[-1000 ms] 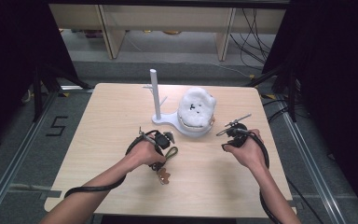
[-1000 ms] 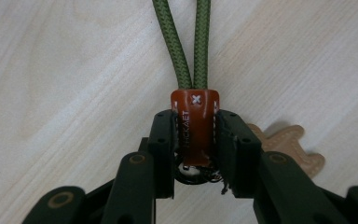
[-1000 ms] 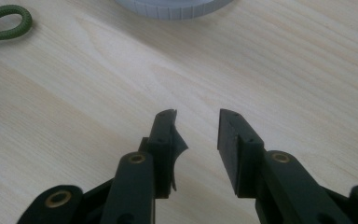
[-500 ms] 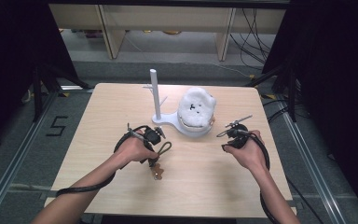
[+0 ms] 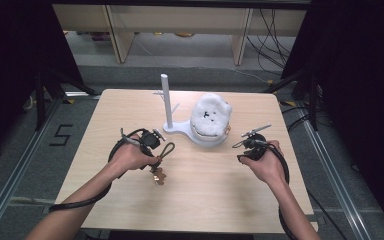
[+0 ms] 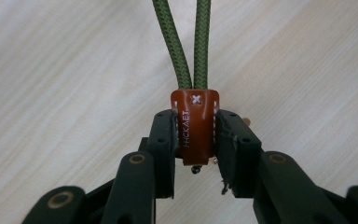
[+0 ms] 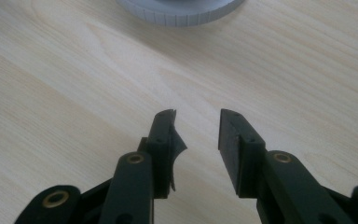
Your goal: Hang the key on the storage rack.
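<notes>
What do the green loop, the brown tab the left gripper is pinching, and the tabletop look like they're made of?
Green loop: braided textile cord, judging by its woven, matte surface. Brown tab: probably leather or a leather-like material, smooth with a slight sheen, white stitching and printed lettering. Tabletop: pale wood or wood-look laminate, matte with visible grain; which of the two I cannot tell.

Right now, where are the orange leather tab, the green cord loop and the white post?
orange leather tab [image 6: 195,126], left gripper view, on its stitched face between the left tongs' jaws.
green cord loop [image 6: 202,42], left gripper view, on the right strand above the tab.
white post [image 5: 166,100], high view, mid-shaft.
</notes>
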### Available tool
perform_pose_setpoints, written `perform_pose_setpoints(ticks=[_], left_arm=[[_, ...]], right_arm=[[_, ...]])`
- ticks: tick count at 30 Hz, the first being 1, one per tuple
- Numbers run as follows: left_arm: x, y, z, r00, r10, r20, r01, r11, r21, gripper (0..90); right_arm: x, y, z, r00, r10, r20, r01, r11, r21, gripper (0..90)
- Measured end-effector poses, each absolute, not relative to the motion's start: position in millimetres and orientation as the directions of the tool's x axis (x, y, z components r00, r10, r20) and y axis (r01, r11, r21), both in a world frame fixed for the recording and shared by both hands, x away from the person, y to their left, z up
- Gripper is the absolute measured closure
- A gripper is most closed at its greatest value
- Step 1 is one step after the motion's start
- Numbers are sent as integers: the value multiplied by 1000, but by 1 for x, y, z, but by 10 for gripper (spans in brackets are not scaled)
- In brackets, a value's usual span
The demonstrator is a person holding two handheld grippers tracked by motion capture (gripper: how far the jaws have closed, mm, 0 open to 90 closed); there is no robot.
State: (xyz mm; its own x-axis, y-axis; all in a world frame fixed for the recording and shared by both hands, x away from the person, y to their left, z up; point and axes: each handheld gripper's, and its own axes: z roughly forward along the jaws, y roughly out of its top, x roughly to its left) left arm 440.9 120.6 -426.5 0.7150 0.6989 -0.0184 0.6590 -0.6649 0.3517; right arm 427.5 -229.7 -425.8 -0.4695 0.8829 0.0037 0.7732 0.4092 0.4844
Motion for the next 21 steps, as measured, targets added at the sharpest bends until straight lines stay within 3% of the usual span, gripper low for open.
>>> perform_pose_setpoints(ticks=[5,21], left_arm=[[439,134,-414,690,724,-12,645,-607,464,678],[440,166,-393,612,790,18,576,-461,675,677]], right_arm=[[426,-233,-426,-469,883,1,770,409,490,668],[423,-236,-429,-462,887,-2,767,400,501,662]])
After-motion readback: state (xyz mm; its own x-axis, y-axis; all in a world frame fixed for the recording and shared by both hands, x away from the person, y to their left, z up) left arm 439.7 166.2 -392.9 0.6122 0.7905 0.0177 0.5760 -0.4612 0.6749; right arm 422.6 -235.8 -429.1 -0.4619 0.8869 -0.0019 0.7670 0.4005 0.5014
